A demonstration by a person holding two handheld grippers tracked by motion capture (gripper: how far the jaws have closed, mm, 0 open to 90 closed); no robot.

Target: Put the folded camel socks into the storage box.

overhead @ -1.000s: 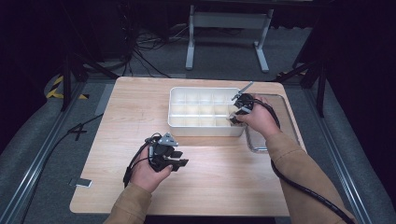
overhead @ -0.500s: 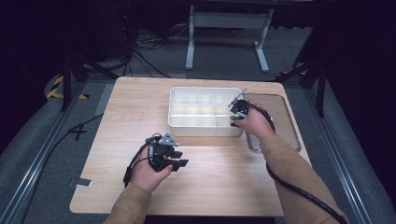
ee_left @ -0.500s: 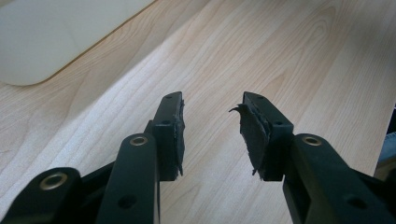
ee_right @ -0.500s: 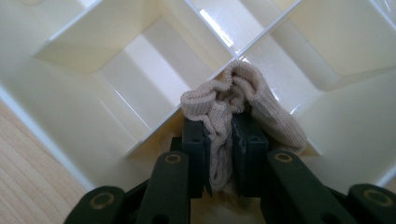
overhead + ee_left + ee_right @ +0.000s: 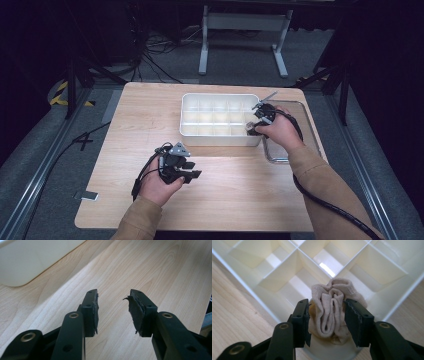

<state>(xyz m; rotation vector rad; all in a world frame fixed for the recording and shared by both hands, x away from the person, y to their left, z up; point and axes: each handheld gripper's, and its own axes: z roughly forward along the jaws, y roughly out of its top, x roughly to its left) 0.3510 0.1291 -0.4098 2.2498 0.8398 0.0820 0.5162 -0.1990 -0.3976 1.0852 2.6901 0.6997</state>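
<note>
While the right gripper [image 5: 325,315] has just been opening, its fingers [image 5: 302,320] flank the beige sock [image 5: 332,307] bunched in the white divided box's [image 5: 220,137] near right corner compartment, seemingly released; the left gripper [image 5: 112,312] idles spread, empty, above the tabletop [image 5: 240,185]

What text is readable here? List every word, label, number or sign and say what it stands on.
None: no readable text stands on anything in these views.
The divided white box is plain.
The beige sock bears no tag or print.
The wooden table is unmarked.
The small grey tag by the table's near left edge is too small to read.
</note>
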